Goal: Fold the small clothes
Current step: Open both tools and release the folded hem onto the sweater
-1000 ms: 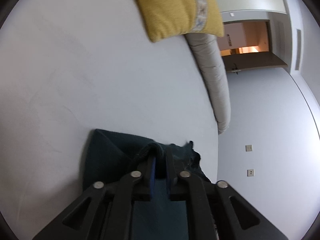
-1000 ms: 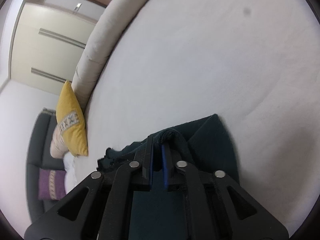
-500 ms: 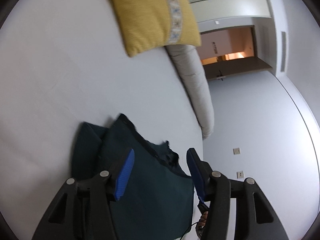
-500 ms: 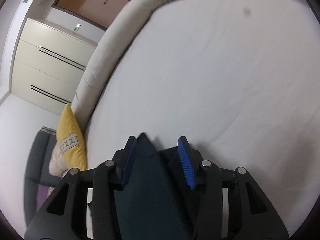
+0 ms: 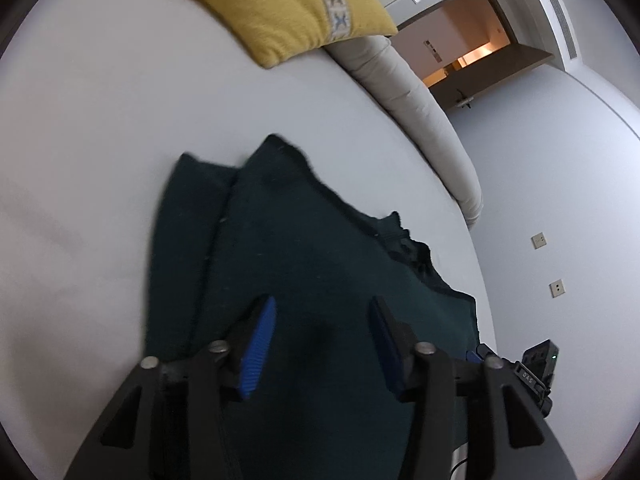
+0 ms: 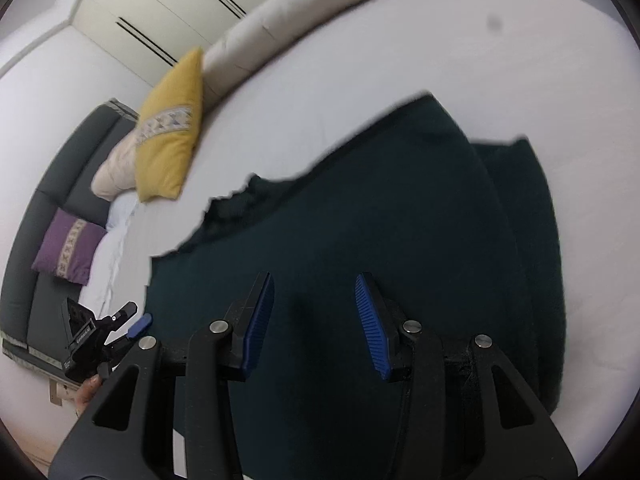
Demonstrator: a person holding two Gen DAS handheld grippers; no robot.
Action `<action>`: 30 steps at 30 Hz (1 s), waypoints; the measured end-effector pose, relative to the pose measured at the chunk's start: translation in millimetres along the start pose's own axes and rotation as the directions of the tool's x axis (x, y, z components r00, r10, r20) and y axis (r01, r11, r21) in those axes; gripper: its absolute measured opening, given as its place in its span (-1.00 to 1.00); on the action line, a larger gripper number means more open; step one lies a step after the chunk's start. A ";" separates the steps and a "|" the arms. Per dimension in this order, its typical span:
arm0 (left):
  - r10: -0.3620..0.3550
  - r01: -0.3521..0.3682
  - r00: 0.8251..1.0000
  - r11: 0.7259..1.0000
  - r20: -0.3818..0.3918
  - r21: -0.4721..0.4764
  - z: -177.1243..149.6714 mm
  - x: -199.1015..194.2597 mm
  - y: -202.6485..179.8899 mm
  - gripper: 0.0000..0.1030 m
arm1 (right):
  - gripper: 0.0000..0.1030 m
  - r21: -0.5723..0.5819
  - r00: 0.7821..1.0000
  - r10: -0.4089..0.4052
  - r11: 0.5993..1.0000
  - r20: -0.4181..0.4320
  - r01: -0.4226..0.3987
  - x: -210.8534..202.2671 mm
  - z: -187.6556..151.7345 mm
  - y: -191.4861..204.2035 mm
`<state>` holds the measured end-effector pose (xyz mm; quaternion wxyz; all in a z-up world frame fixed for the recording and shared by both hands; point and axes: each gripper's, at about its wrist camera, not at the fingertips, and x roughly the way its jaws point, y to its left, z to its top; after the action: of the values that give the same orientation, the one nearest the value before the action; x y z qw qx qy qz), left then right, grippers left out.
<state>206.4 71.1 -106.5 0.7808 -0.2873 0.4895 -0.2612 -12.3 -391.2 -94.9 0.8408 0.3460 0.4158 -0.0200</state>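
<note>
While both grippers hang above it with nothing held, the dark garment [image 5: 320, 264] lies spread on the white bed [image 5: 100, 140], filling the lower middle of the left wrist view and most of the centre and right of the right wrist view [image 6: 380, 220]. The left gripper [image 5: 322, 340] has its jaws wide apart, blue pads [image 5: 256, 348] facing each other over the cloth; whether the tips touch the fabric cannot be told. The right gripper [image 6: 316, 320] is likewise spread wide above the cloth, its blue pads [image 6: 370, 320] bare.

The garment's near part is cut off by the bottom of both frames and covered by the gripper bodies. A second layer or folded strip shows along its left edge in the left view and along its right edge in the right view; its far edge is ragged and blurred, so the garment's kind is hard to make out.

A yellow pillow [image 5: 280, 4] sits at the top of the left view, partly cropped, beside a beige bolster [image 5: 420, 120]. At the lower left of the right view the other gripper shows small beside a purple cushion [image 6: 68, 248] on a dark sofa [image 6: 24, 280].
</note>
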 end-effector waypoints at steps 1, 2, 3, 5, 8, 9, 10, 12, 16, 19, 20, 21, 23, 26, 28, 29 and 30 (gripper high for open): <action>-0.006 0.006 1.000 1.000 -0.001 0.001 -0.2 -0.6 2.7 -0.22 | -0.23 0.022 1.000 0.018 1.000 0.011 -0.018 0.4 0.1 -6.8; -0.012 0.012 1.000 1.000 -0.003 0.006 -0.2 -1.5 4.7 -0.29 | -0.23 0.055 0.998 0.044 0.997 0.036 -0.046 -2.0 1.3 -17.7; -0.018 0.018 1.000 1.000 -0.007 0.009 -0.4 -2.8 7.9 -0.32 | -0.28 0.080 0.997 0.059 0.995 0.057 -0.064 -5.3 1.3 -27.2; -0.020 0.020 1.000 1.000 -0.009 0.015 -1.4 -6.1 12.6 -0.42 | -0.41 0.144 0.991 0.096 0.983 0.099 -0.109 -11.0 2.1 -48.8; -0.025 0.025 1.000 1.000 -0.005 0.016 -5.3 -14.6 18.4 -0.42 | -0.40 0.221 0.984 0.053 0.971 0.171 -0.091 -30.5 1.7 -86.9; -0.023 0.023 1.000 1.000 -0.004 0.013 -6.9 -18.4 20.5 -0.42 | -0.40 0.238 0.981 0.048 0.967 0.187 -0.093 -36.4 0.5 -94.8; -0.020 0.020 1.000 1.000 0.002 0.009 -8.3 -23.3 22.3 -0.41 | -0.33 0.257 0.979 0.044 0.962 0.198 -0.095 -44.2 -1.5 -104.5; 0.002 -0.002 1.000 1.000 0.018 0.004 -11.3 -34.5 24.3 -0.37 | -0.27 0.275 0.976 -0.051 0.961 0.214 -0.010 -59.0 -4.8 -111.8; 0.075 -0.080 0.995 0.995 0.072 0.068 -22.1 -58.6 5.7 0.00 | -0.27 0.305 0.967 -0.034 0.951 0.252 -0.046 -83.5 -15.6 -116.3; 0.045 -0.057 0.996 0.986 0.078 0.156 -40.5 -65.9 -23.8 0.07 | -0.27 0.234 0.967 0.054 0.966 0.250 -0.114 -91.2 -29.2 -87.0; 0.049 -0.062 0.996 0.980 0.068 0.190 -47.6 -63.6 -32.7 0.07 | -0.27 0.199 0.969 0.108 0.968 0.223 -0.154 -88.8 -35.1 -73.0; 0.065 -0.074 0.997 0.967 0.043 0.243 -58.5 -57.2 -43.1 0.08 | -0.27 0.172 0.971 0.144 0.969 0.190 -0.177 -87.7 -40.7 -63.5; 0.132 -0.129 0.991 0.945 0.010 0.299 -74.0 -43.3 -48.8 0.08 | -0.27 0.119 0.971 0.216 0.966 0.104 -0.228 -69.1 -52.6 -34.5; 0.177 -0.158 0.983 0.952 -0.050 0.262 -83.2 -30.0 -32.3 0.05 | -0.27 0.071 0.973 0.228 0.972 -0.033 -0.225 -34.1 -73.7 -9.5; 0.172 -0.156 0.984 0.955 -0.041 0.251 -85.6 -34.3 -23.8 0.01 | -0.29 0.092 0.976 0.203 0.976 -0.075 -0.196 -20.0 -82.6 -17.9; 0.172 -0.156 0.984 0.956 -0.043 0.247 -86.0 -36.7 -21.9 0.01 | -0.32 0.111 0.975 0.212 0.973 -0.067 -0.204 -20.2 -84.2 -24.8; 0.175 -0.159 0.984 0.955 -0.043 0.249 -86.5 -38.1 -21.5 0.01 | -0.33 0.132 0.972 0.229 0.966 -0.046 -0.222 -24.4 -84.3 -34.4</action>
<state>109.9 65.7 -98.8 0.8133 -0.1379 0.5009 -0.2618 -97.2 -373.0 -131.8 0.8009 0.4441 0.3971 0.0601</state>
